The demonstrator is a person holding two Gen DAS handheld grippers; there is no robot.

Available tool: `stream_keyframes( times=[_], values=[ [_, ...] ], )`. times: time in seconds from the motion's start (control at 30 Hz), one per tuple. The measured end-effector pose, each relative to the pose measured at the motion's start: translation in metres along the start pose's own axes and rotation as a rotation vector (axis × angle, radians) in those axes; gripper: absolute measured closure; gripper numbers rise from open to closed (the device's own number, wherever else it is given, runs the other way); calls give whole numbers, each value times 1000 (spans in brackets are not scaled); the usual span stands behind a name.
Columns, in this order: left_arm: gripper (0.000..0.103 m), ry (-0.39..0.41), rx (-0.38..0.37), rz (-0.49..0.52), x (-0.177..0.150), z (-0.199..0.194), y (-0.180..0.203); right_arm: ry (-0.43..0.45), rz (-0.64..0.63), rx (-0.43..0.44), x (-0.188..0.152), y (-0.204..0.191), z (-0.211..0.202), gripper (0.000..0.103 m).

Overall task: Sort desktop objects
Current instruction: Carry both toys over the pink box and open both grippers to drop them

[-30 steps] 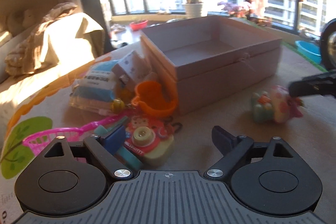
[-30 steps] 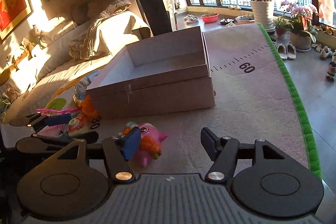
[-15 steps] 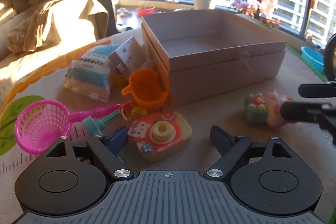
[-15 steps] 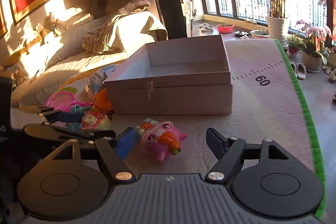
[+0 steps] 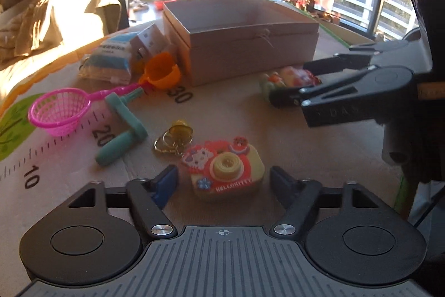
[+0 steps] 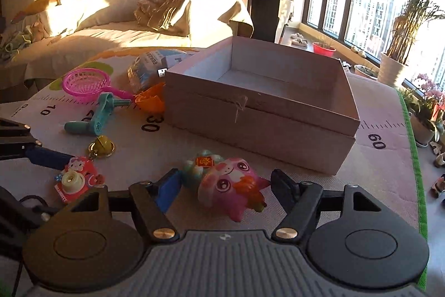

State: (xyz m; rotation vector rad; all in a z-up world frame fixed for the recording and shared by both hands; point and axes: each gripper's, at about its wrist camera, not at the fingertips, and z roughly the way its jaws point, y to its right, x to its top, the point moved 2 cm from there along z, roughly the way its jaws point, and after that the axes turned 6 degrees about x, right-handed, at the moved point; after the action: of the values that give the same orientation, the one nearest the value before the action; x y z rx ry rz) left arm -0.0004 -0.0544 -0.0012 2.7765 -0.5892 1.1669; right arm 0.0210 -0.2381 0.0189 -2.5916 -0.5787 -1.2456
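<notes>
My left gripper (image 5: 224, 178) is open, its fingers either side of a red and yellow Hello Kitty toy camera (image 5: 225, 167) lying on the mat. That camera also shows in the right wrist view (image 6: 75, 178). My right gripper (image 6: 222, 185) is open around a pink squishy pig toy (image 6: 230, 189) with a green end; the pig shows in the left wrist view (image 5: 286, 78) between the right gripper's fingers. An open, empty pink box (image 6: 264, 107) stands behind, also seen in the left wrist view (image 5: 239, 32).
On the ruler-printed mat (image 5: 83, 163) lie a pink toy net (image 5: 59, 110), a teal crank handle (image 5: 122, 127), a gold keyring (image 5: 173, 138), an orange cup (image 5: 162, 71), a blue packet (image 5: 111, 57) and a small carton (image 5: 148, 42). A bed (image 6: 111, 18) and windows lie beyond.
Both grippers have pulled back and lowered toward the mat. The toy camera now sits between my left fingers and the pig toy between my right fingers. Both stay open.
</notes>
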Motion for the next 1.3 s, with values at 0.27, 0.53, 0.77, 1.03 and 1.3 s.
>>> stream_keyframes(
  times=[0.27,0.53,0.77,1.03,1.3],
  values=[
    [35,36,30,-9,4,-1,5,-79,-6,48,-7,-2,-27,51],
    [35,294,38,44,74,-68,-12,137,79,70,43,27,-102,52],
    [35,322,-74,-64,167,-14,-22,204,92,-70,93,72,-67,52],
    [13,227,-67,-152,184,42,-44,111,121,-111,78,93,-3,39],
    [8,214,135,-29,72,-9,-51,150,100,-39,60,71,-24,37]
  ],
)
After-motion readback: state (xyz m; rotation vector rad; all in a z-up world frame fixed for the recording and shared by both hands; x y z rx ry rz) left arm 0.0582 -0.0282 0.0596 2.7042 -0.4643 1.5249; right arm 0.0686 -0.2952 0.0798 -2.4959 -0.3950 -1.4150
